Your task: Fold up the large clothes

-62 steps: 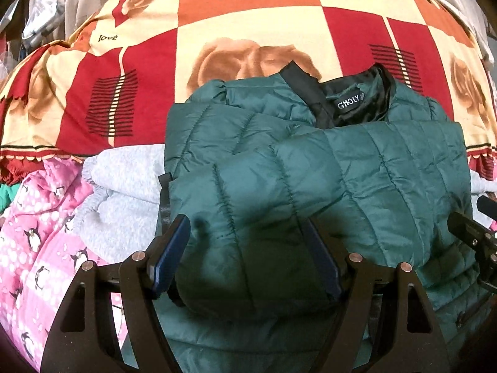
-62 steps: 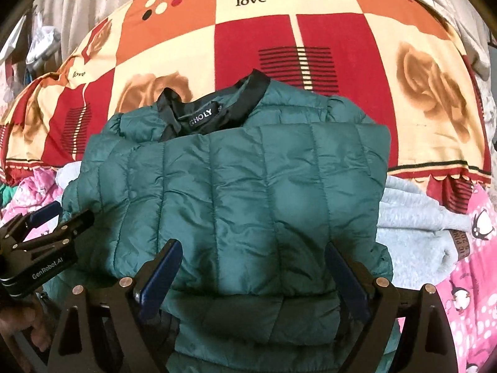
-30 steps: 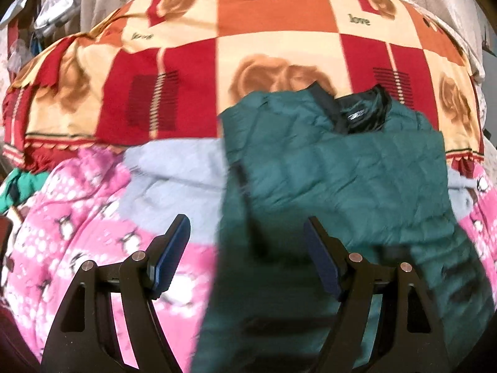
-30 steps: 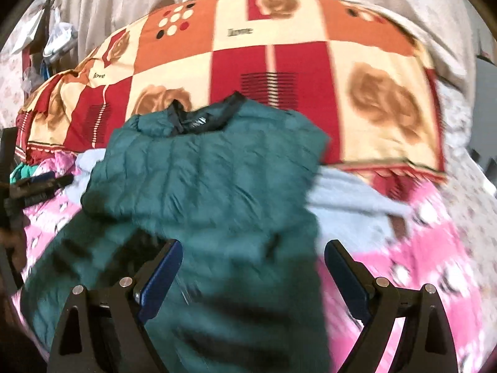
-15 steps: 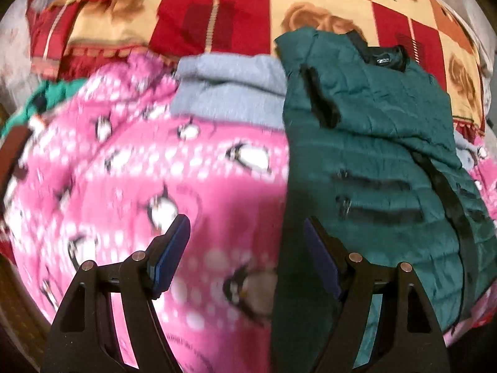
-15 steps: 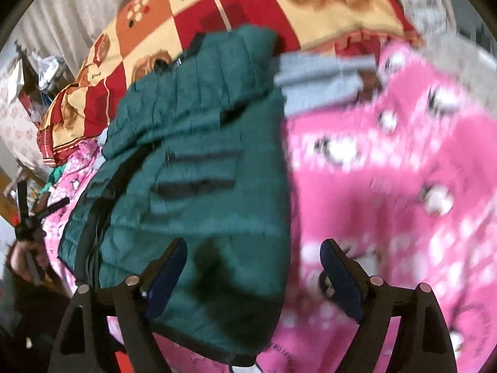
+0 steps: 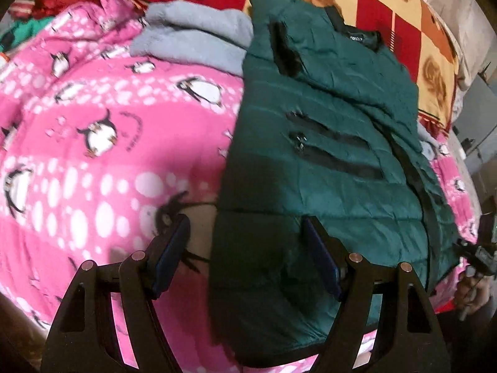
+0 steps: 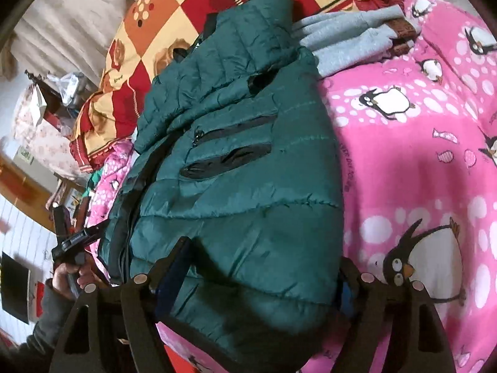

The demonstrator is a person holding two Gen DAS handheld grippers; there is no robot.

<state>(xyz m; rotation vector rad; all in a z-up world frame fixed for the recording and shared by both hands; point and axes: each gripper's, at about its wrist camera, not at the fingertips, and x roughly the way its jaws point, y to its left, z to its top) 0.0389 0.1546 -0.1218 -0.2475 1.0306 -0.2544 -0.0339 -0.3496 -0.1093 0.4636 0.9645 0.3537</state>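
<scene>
pink penguin-print fleece [image 7: 93, 155] covered the near end of the bed, and the dark green puffer jacket [image 7: 326, 161] lay on top of it, hem toward the person and collar away.

nearest, the left gripper [image 7: 245, 255] stood with its fingers apart over the jacket's near left corner, the hem edge between them but neither pad pressing on it as far as i could see. the right gripper [image 8: 264, 276] sat at the other near corner; its jaws were closing, the bulging hem between them, though i couldn't make out a firm pinch yet. in the right wrist view the person's left hand [image 8: 70, 275] showed at the bed's edge, holding the other tool.

a little further up, the jacket's upper part looked already gathered in, with the quilted sleeves folded over the body above the two pocket zips [image 8: 230, 146]. so i'd say the sides were done and the lengthwise fold, hem up to collar, was what remained.

beyond it, a grey garment [image 7: 198, 31] stuck out from under the jacket's shoulders, apparently waiting its turn. farthest off lay the red and cream rose blanket [image 7: 400, 9].
</scene>
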